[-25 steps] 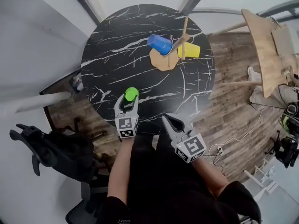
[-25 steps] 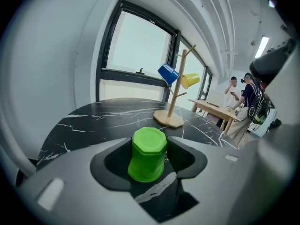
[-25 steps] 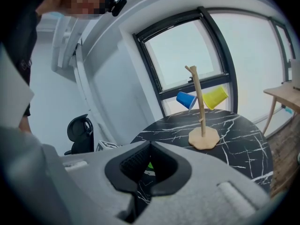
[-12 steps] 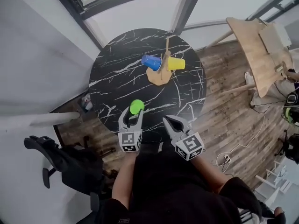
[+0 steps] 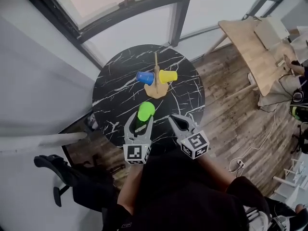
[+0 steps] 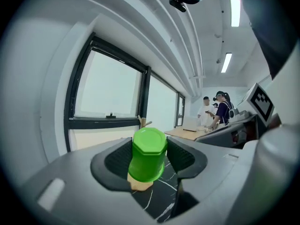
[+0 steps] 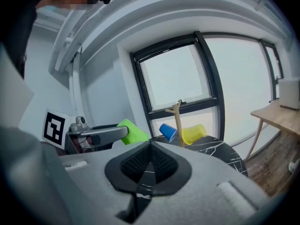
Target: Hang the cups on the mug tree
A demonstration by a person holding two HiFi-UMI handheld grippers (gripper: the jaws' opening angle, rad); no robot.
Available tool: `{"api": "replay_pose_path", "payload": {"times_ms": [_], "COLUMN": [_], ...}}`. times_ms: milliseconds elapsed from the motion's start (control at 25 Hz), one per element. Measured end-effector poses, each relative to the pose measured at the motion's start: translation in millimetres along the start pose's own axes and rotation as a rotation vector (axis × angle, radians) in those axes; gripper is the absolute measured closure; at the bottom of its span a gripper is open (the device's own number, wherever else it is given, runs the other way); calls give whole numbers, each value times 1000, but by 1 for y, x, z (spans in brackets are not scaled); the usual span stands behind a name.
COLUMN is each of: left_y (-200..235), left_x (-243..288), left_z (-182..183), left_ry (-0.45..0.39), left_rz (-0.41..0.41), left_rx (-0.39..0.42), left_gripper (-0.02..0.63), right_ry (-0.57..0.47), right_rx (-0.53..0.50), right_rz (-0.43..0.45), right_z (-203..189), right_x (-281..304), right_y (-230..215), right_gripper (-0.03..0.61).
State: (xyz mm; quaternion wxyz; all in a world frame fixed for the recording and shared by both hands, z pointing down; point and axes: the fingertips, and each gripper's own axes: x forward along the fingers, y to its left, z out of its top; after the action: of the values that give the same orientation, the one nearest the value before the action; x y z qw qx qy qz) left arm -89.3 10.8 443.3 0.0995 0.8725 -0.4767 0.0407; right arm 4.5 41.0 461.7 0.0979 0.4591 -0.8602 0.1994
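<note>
Lifted since a second ago: green cup (image 6: 149,153), now clear of the table (image 5: 115,88).
Left gripper (image 5: 140,123): clamped across the cup's body, held up in front of me.
Right gripper (image 7: 150,161): jaws pressed together, nothing between them, just beside the left.
Mug tree (image 5: 156,76): on the table ahead, with a blue cup (image 5: 144,77) and a yellow cup (image 5: 168,75) on either side of its post.
Step, as I judge it: carry the cup to a free peg. Approach slowly, tilt its opening onto the peg, and let go only once it is seated.
</note>
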Motion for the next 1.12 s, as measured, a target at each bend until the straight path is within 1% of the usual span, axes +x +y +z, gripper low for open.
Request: {"api": "replay_pose_path", "payload": {"times_ms": [80,200,360,640,840,1120], "left_y": [-5,-10,-16,-19,-20,-22], "left_x": [8,20,37,69,86,102], "left_z": [19,40,59,69,74,63], "left_ry": [-31,-65,-77,-90,-84,-64], "left_rz": [-10,-26,-34,-39,-26,-2], "left_rx": [23,30,32,37,39,25], "left_gripper": [380,380,380,380,380,380], "right_ry": [-8,-16,-20,-17,-12,5], "right_rx": [1,4,13,25,37,43], "right_rz": [-7,-16,-22,-20,-9,7], "right_z": [6,12,19,29,31,30], "right_x": [0,1,4,12,18,22], "right_y": [-8,-20,-35,-62,-75,-93], "right_gripper": [578,578,578,578,578,578]}}
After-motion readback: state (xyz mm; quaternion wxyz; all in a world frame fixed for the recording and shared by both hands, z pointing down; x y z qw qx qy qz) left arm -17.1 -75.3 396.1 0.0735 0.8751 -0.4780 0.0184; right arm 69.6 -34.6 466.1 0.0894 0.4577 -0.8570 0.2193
